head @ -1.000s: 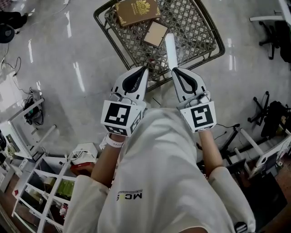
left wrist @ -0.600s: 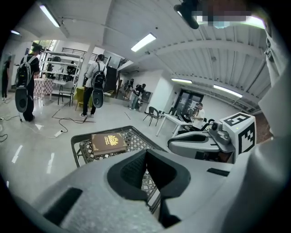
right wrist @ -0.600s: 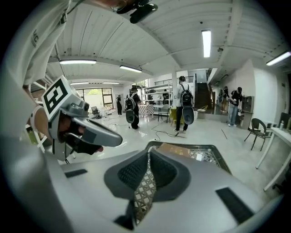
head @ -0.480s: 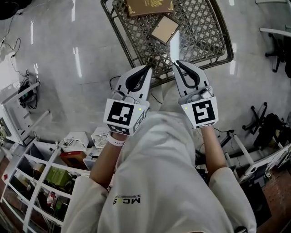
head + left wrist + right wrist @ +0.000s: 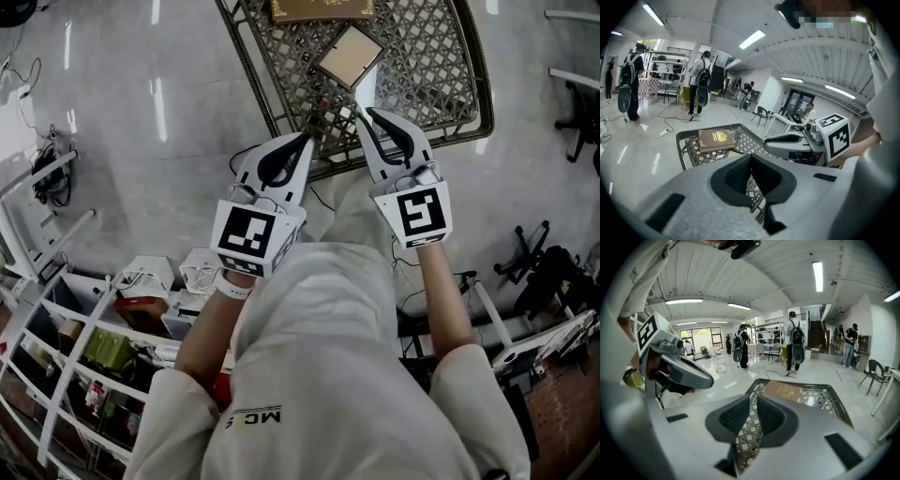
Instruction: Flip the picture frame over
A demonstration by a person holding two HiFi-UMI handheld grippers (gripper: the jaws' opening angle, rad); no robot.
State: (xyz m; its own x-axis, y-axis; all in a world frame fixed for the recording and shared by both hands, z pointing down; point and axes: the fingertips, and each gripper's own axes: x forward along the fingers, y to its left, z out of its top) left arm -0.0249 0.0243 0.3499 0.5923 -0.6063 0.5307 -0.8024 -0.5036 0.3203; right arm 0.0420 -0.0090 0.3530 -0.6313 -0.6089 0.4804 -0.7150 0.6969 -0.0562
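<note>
Nearest to us, the left gripper has its jaws pressed together with nothing in them, its tips over the near edge of the table. Beside it, the right gripper has just been opening its jaws. They stand a little apart, and through the gap we see only the table's lattice, so it holds nothing. Its tips hover near the closest corner of the frame, not touching it as far as we can tell. The frame lies flat on the lattice, set cornerwise to us, and we cannot tell which face is up. Farther on, apart from it, lies a book. We judge the task barely begun: nothing grips the frame, and it rests untouched. Left to do: reach it, get a jaw on an edge, tip it over, and lay it down again.
</note>
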